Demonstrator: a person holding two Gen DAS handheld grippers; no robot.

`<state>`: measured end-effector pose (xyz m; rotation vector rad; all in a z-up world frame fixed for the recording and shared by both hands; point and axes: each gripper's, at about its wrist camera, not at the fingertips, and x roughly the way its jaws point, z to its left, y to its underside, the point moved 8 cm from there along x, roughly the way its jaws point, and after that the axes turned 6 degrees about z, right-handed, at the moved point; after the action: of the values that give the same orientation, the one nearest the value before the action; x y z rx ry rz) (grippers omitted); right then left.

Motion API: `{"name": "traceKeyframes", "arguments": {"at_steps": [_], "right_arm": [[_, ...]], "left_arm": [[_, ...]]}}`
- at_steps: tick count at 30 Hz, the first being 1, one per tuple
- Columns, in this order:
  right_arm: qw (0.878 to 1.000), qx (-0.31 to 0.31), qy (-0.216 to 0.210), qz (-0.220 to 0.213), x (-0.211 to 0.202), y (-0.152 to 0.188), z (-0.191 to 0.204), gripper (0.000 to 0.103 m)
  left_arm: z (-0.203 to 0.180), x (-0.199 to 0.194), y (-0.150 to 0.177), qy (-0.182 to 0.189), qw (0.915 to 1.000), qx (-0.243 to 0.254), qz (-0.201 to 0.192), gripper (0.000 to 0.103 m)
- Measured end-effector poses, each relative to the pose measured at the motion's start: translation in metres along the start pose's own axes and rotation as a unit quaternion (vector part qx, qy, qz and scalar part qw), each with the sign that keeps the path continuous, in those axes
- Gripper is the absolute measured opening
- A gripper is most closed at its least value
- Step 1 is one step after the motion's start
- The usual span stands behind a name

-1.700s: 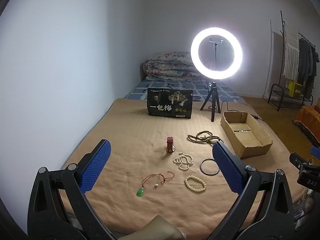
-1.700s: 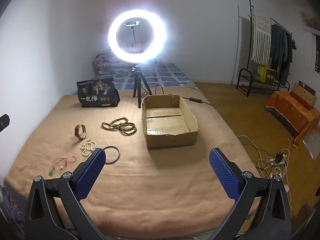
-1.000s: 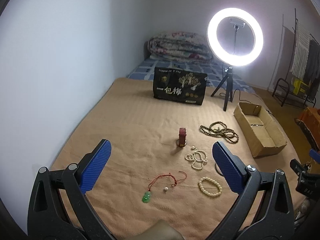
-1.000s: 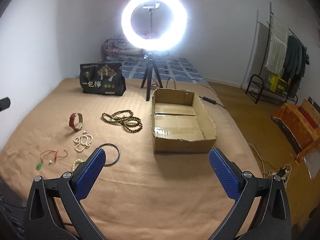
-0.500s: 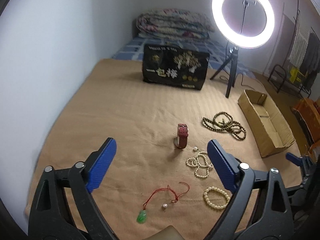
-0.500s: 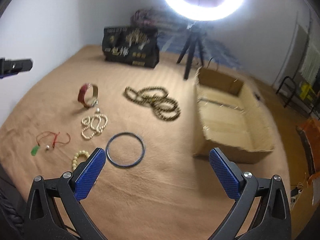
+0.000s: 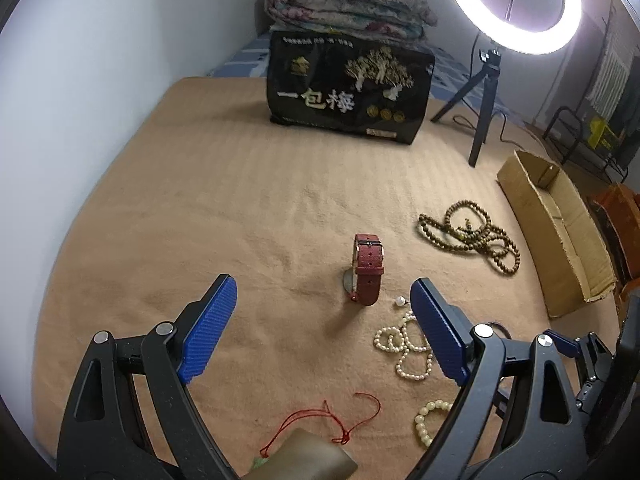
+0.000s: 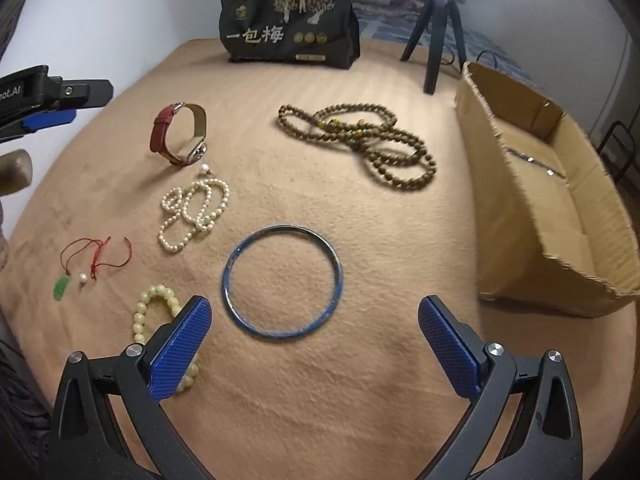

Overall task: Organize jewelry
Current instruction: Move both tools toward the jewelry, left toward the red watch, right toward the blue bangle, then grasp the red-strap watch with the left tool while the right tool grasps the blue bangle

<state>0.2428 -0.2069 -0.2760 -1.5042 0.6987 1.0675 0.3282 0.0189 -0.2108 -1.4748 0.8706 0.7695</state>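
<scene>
Low over the blanket now, both cameras closer: right gripper gaping, empty, bangle at centre frame; left gripper wide, empty, watch ahead. Pickup likely next.

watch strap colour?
Dark red on the outside, tan lining inside the watch strap. Shows best in the right wrist view.
</scene>
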Motion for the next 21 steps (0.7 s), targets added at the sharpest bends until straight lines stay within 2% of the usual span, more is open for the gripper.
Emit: {"name": "traceKeyframes", "arguments": {"at_steps": [6,12,18,21], "right_arm": [[1.000,0.007,-0.015,0.010,0.013,-0.004,0.006,0.103],[1.000,-0.002,0.001,0.019,0.024,-0.005,0.011,0.103],[1.000,-0.007,0.006,0.020,0.027,-0.006,0.013,0.103],[1.000,-0.010,0.005,0.022,0.026,-0.004,0.013,0.099]], "left_arm": [[-0.007,0.021,0.004,0.011,0.9995,0.001,0.029,0.091],[-0.016,0.034,0.003,0.020,0.9990,0.007,0.040,0.090],[-0.016,0.049,-0.001,0.012,0.9984,0.008,0.054,0.073],[-0.011,0.056,-0.001,0.015,0.9977,-0.002,0.067,0.064]]}}
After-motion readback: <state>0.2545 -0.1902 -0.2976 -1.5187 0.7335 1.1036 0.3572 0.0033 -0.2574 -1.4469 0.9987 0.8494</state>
